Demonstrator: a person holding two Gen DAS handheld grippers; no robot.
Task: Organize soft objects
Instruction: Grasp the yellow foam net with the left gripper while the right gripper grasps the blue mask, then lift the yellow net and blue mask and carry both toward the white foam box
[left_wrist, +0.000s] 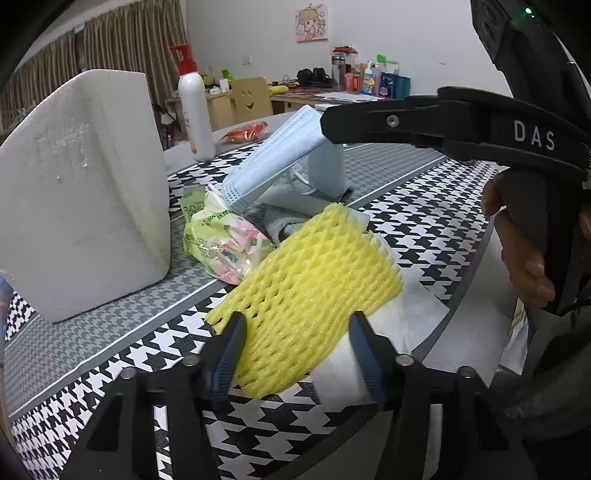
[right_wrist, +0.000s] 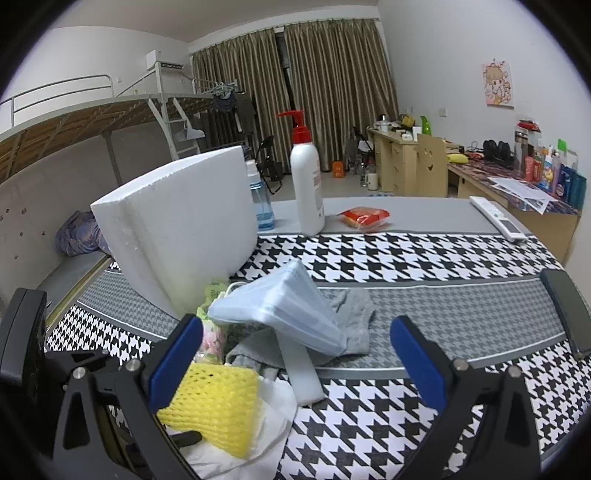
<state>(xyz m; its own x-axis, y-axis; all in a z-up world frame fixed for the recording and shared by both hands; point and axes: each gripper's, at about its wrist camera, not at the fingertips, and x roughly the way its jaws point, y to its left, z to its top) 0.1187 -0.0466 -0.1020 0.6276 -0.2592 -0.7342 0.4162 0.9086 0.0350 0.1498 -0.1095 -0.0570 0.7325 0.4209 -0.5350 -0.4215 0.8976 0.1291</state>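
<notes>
A yellow foam net lies on a white tissue at the table's near edge. My left gripper is shut on the net's near end, both blue pads touching its sides. Beyond it are a stack of blue face masks, a grey sock and a green-and-pink packet. My right gripper stands open above the table, nothing between its pads. One of its fingers reaches over the masks.
A big white foam block stands at the left. Behind are a red-pump bottle, a blue spray bottle, a red packet, a remote and a dark phone. A white foam strip lies under the masks.
</notes>
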